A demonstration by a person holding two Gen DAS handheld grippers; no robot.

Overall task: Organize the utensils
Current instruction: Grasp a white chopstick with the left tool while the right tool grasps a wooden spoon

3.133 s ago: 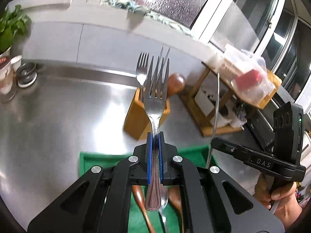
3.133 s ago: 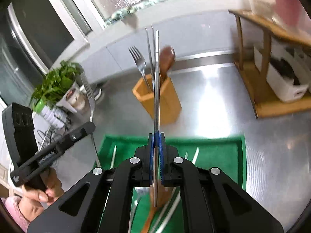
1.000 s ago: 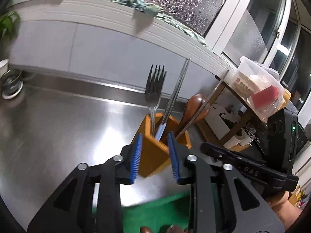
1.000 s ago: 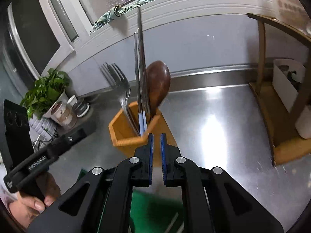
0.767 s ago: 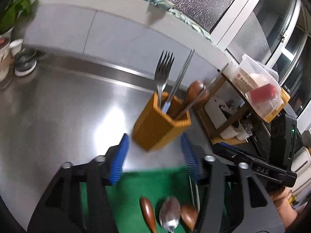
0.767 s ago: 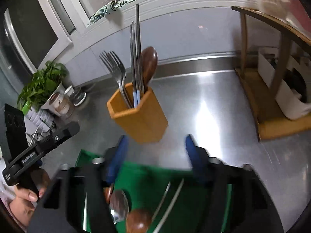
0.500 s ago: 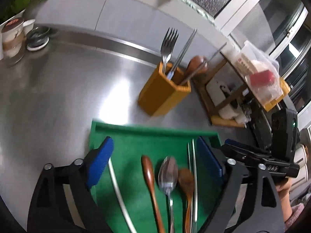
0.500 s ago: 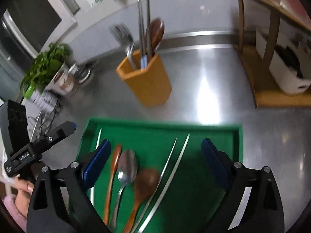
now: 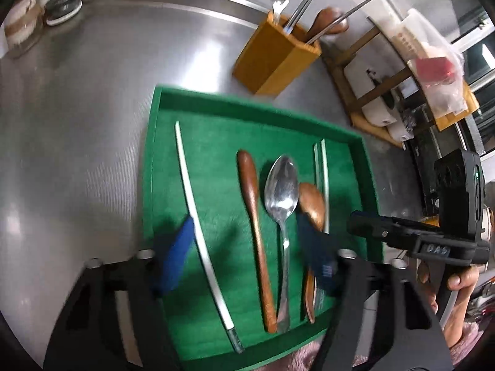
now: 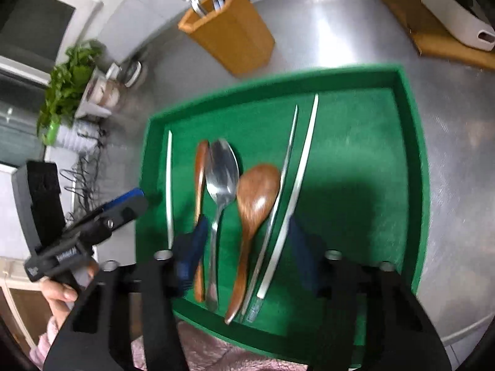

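Observation:
A green tray [image 9: 154,142] [image 10: 414,142] on the steel counter holds a lone metal chopstick [image 9: 191,191] [image 10: 169,185], a wooden-handled utensil [image 9: 252,198] [image 10: 200,173], a metal spoon [image 9: 281,188] [image 10: 221,170], a wooden spoon [image 9: 312,204] [image 10: 255,194] and two metal chopsticks [image 9: 323,173] [image 10: 301,160]. An orange wooden holder [image 9: 272,55] [image 10: 230,34] behind the tray holds forks, chopsticks and a wooden spoon. My left gripper [image 9: 247,253] is open above the tray's near half, over the spoons. My right gripper [image 10: 247,247] is open above the same utensils.
A wooden rack [image 9: 386,92] [image 10: 433,31] with white containers stands at the right. A potted plant [image 10: 65,86], cups [image 9: 21,27] and a small dish [image 9: 63,10] sit at the left. A pink cloth [image 10: 210,355] lies at the tray's near edge.
Both grippers let go of the fork and the chopstick in the holder, opened wide, pulled back and tilted down over the tray.

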